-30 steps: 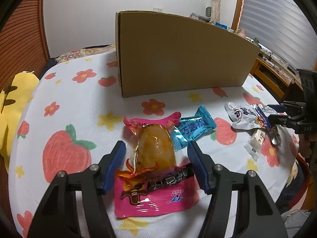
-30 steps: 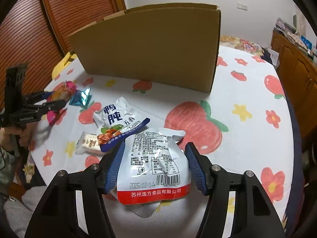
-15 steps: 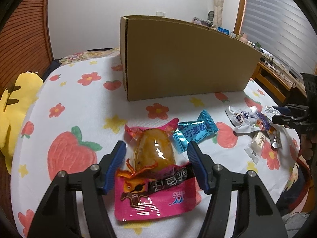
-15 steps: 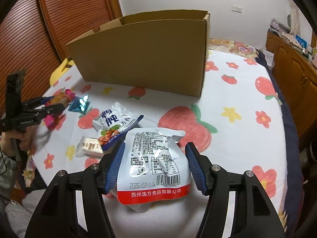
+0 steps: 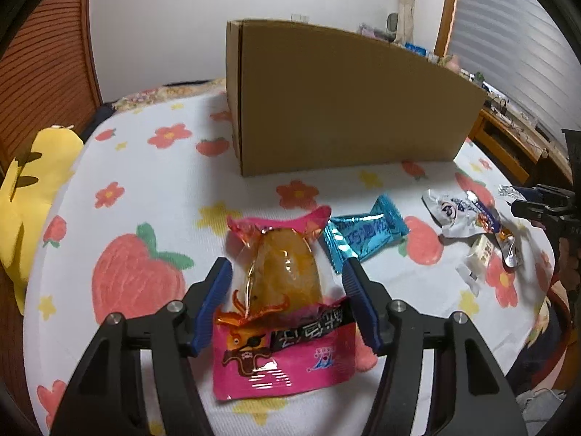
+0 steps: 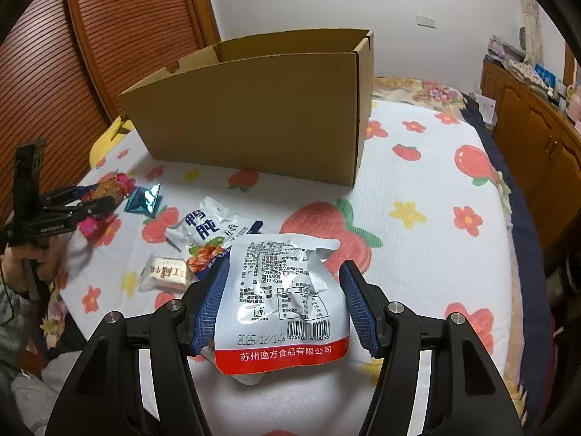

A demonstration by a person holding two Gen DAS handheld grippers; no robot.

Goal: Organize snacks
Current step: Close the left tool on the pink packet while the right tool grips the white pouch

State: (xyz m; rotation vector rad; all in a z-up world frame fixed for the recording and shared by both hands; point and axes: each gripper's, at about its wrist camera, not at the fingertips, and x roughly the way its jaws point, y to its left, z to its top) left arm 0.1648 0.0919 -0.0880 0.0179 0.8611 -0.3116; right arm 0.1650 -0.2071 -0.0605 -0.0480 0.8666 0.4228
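My left gripper [image 5: 285,269] is shut on a pink snack packet [image 5: 283,348] with a clear window showing an orange-brown piece, held just above the bed cover. My right gripper [image 6: 284,267] is shut on a white pouch [image 6: 283,301] with a red bottom band and a barcode. An open cardboard box [image 5: 345,101] stands upright behind both; its open top [image 6: 287,41] shows in the right wrist view. Between the hands lie a teal candy [image 5: 366,234], a white-and-blue pouch [image 6: 207,229] and a small beige cake packet [image 6: 165,274].
Everything rests on a white cover with strawberry and flower prints [image 5: 145,189]. A yellow plush [image 5: 32,189] lies at its left edge. Wooden cabinets [image 6: 537,138] line the right side and a slatted wooden door [image 6: 120,36] stands at the back left.
Both packets keep their place between the fingers. In the right wrist view the box has dropped lower, so its open top now shows. In the left wrist view the box has drifted right.
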